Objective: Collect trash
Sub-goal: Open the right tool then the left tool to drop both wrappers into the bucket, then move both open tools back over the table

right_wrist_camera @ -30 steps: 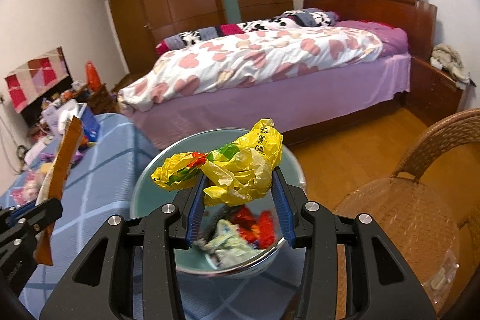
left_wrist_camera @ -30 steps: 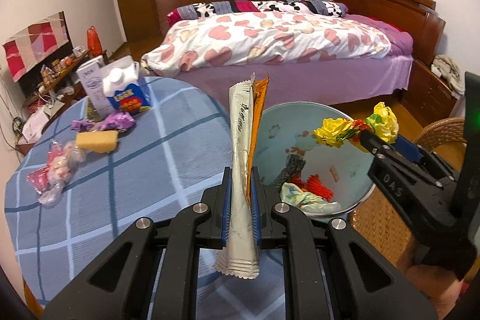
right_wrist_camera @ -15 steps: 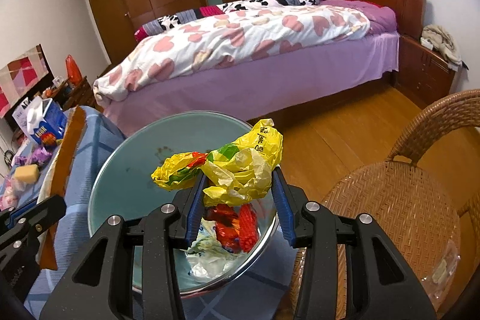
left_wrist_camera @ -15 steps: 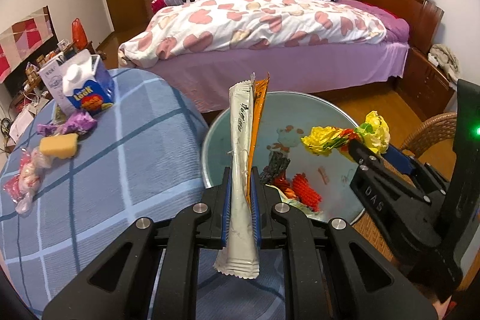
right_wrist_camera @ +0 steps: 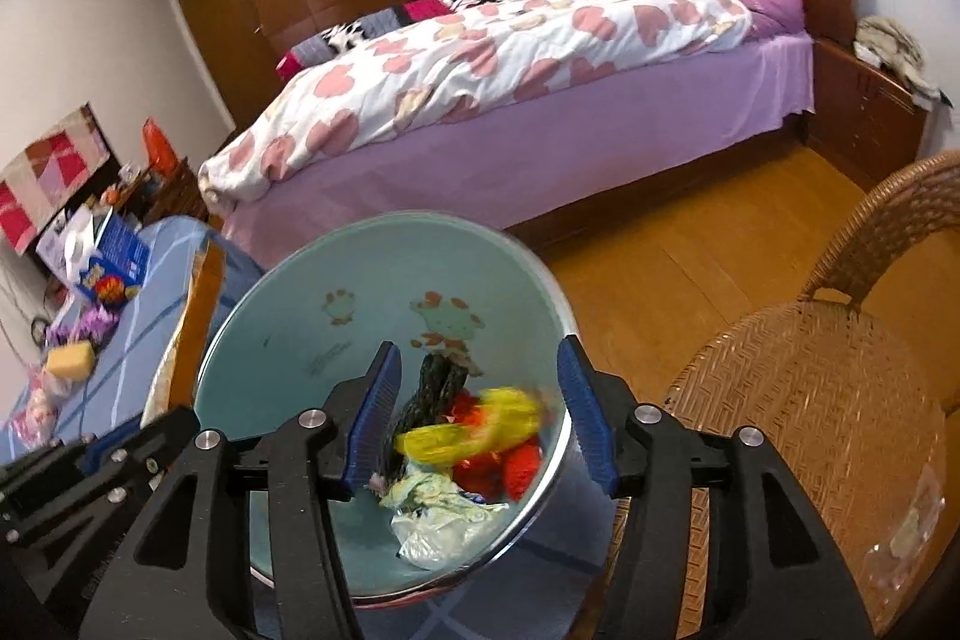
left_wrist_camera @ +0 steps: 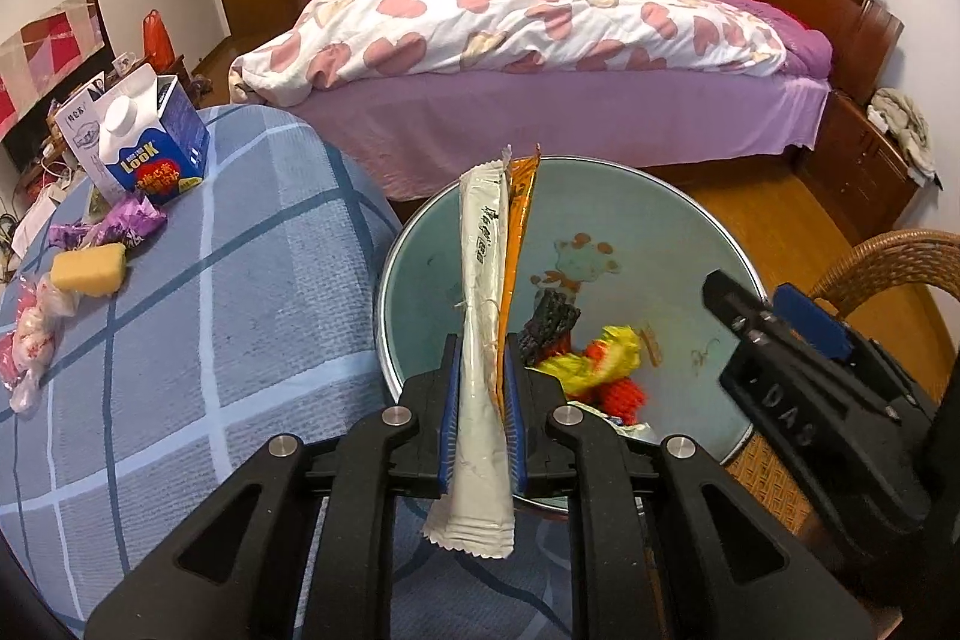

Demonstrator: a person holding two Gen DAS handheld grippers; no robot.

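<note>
My left gripper (left_wrist_camera: 480, 364) is shut on two long wrappers, one white (left_wrist_camera: 480, 316) and one orange (left_wrist_camera: 519, 220), held upright at the near rim of a pale blue basin (left_wrist_camera: 678, 232). My right gripper (right_wrist_camera: 480, 400) is open and empty above the basin (right_wrist_camera: 372, 280); it also shows in the left wrist view (left_wrist_camera: 780, 358). The yellow wrapper (right_wrist_camera: 474, 427) lies blurred in the basin on other trash: red pieces (right_wrist_camera: 519, 466), a dark wrapper (right_wrist_camera: 432, 388) and a pale bag (right_wrist_camera: 444, 514). It also shows in the left wrist view (left_wrist_camera: 591, 361).
On the blue checked tablecloth (left_wrist_camera: 198, 328) lie a milk carton (left_wrist_camera: 153, 142), purple wrappers (left_wrist_camera: 120, 226), a yellow sponge (left_wrist_camera: 87, 268) and a pink-white bag (left_wrist_camera: 30, 340). A wicker chair (right_wrist_camera: 828, 400) stands right of the basin. A bed (left_wrist_camera: 540, 40) is behind.
My right gripper has opened and the yellow wrapper has dropped into the basin. Both grippers have moved closer over the basin. My left gripper still holds its two wrappers.
</note>
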